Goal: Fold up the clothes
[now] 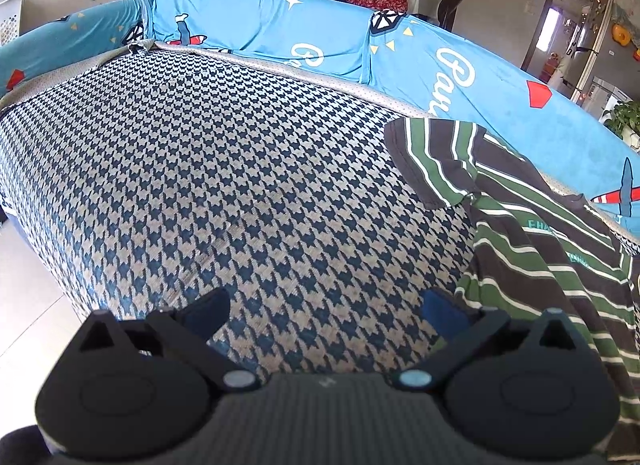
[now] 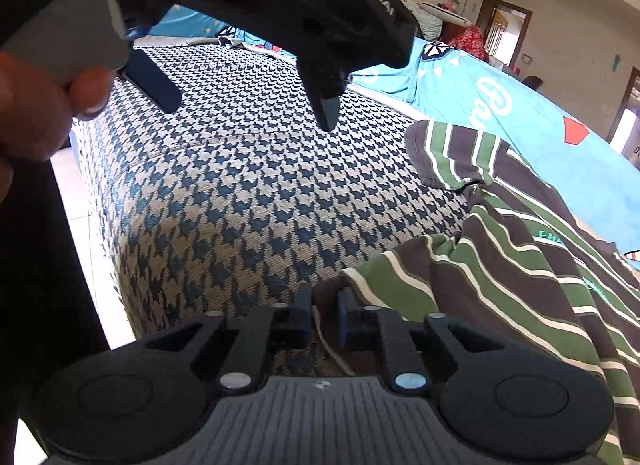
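With your right claw [image 2: 324, 319] clamped on the striped shirt's [image 2: 520, 265] hem, bring your spread left claw [image 1: 324, 315] beside that shirt and pinch its edge.

A green, brown and white striped shirt [image 1: 552, 249] lay on a navy-and-beige houndstooth seat cover [image 1: 240, 169], backed by bright blue cushions [image 1: 256, 29] printed with white lettering and red shapes
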